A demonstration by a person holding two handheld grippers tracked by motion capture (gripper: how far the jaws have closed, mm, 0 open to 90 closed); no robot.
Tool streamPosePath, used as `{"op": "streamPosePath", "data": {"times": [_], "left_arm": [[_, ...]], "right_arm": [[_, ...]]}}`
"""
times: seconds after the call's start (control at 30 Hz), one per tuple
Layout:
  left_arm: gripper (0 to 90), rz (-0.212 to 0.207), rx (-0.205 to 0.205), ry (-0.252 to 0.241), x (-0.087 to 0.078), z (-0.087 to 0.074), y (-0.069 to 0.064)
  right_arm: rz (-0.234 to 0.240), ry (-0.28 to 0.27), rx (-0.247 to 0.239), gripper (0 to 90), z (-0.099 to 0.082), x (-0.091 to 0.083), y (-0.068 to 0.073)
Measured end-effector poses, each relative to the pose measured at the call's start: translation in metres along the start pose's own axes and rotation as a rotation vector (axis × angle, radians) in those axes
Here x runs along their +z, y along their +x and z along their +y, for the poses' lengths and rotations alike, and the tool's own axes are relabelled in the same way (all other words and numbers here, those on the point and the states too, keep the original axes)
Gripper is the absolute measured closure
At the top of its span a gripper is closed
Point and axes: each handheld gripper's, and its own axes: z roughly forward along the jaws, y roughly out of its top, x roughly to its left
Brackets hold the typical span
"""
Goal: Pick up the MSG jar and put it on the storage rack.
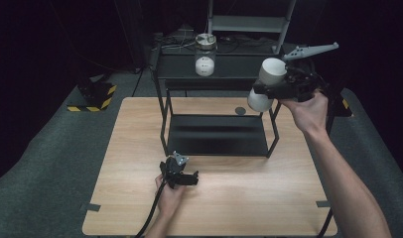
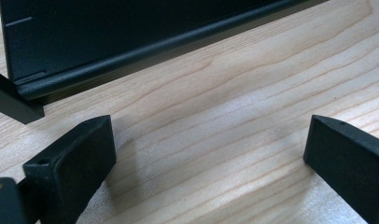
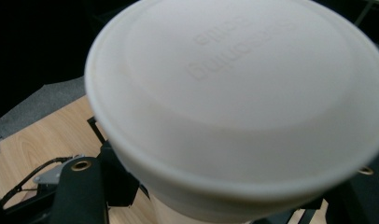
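Right tongs are clenched on the white jar, carrying it in the air at about two o'clock, above the right end of the black shelf rack. Looks like the carry step, headed for the rack's top tier beside the glass jar. Next: clear the top rail, level the jar, set it down gently. Left tongs rest on the counter at six o'clock, released and empty.

A rack is standing on the table, and a jar is sitting on its top shelf. The right gripper is holding a cup up beside the rack's right end. The left gripper is resting on the table in front of the rack.
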Motion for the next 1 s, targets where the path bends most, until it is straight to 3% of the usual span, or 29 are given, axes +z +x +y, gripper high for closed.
{"op": "streamPosePath", "data": {"times": [0.27,0.77,1.0], "left_arm": [[2.1,0.0,0.0,0.0,0.0,0.0,0.0],[2.1,-0.001,0.001,0.003,0.0,0.0,0.0],[2.1,-0.001,0.001,0.002,0.0,0.0,0.0]], "right_arm": [[-0.018,0.015,0.012,32.7,0.025,0.005,-0.006],[-0.014,0.021,0.046,32.8,0.05,0.014,-0.013],[-0.03,0.034,0.059,32.9,0.064,0.026,-0.013]]}}
